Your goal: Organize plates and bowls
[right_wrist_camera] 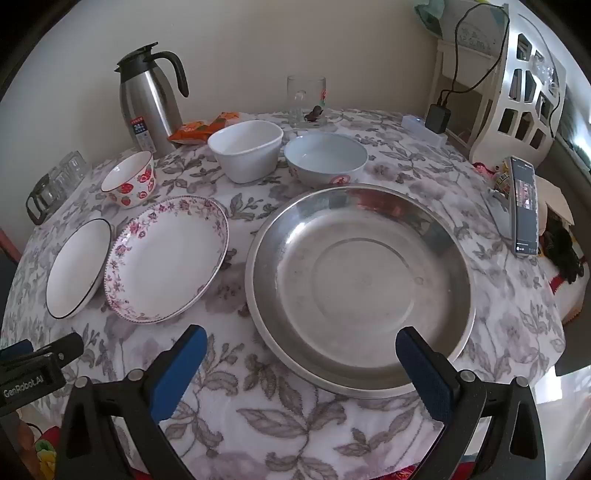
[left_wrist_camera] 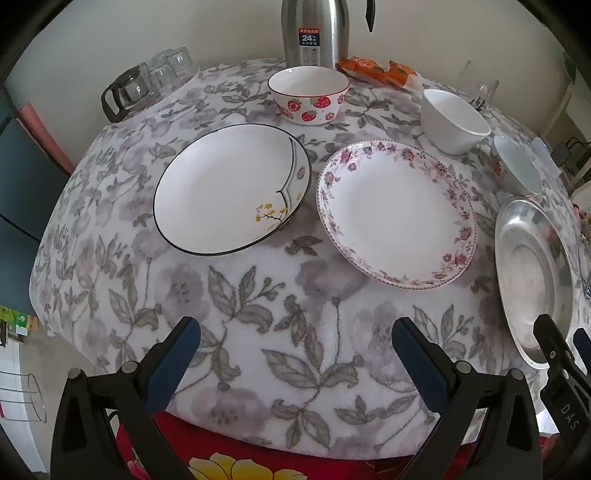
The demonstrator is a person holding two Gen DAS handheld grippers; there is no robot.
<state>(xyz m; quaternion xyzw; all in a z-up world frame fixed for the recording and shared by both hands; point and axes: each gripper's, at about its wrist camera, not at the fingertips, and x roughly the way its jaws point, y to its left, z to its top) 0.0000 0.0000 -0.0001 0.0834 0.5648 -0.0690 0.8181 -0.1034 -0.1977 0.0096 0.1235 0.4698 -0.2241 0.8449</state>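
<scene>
A black-rimmed white plate (left_wrist_camera: 229, 188) (right_wrist_camera: 79, 267) and a pink-flowered plate (left_wrist_camera: 397, 212) (right_wrist_camera: 168, 258) lie side by side on the floral tablecloth (left_wrist_camera: 295, 325). A steel dish (right_wrist_camera: 360, 288) (left_wrist_camera: 532, 280) lies to their right. Behind them stand a strawberry bowl (left_wrist_camera: 308, 96) (right_wrist_camera: 129, 179), a white bowl (left_wrist_camera: 454, 120) (right_wrist_camera: 245, 149) and a pale blue bowl (right_wrist_camera: 325, 158) (left_wrist_camera: 515, 164). My left gripper (left_wrist_camera: 295, 328) hovers open over bare cloth in front of the two plates. Open too, my right gripper (right_wrist_camera: 301, 338) hangs over the steel dish's near rim. Neither holds anything.
A steel thermos jug (right_wrist_camera: 149, 107) (left_wrist_camera: 314, 33), an orange snack packet (right_wrist_camera: 203, 129), a glass mug (right_wrist_camera: 306, 99) and upturned glasses (left_wrist_camera: 155, 77) line the back. A phone (right_wrist_camera: 524, 206) and a charger (right_wrist_camera: 437, 118) sit at the right. The table's near edge drops off below the grippers.
</scene>
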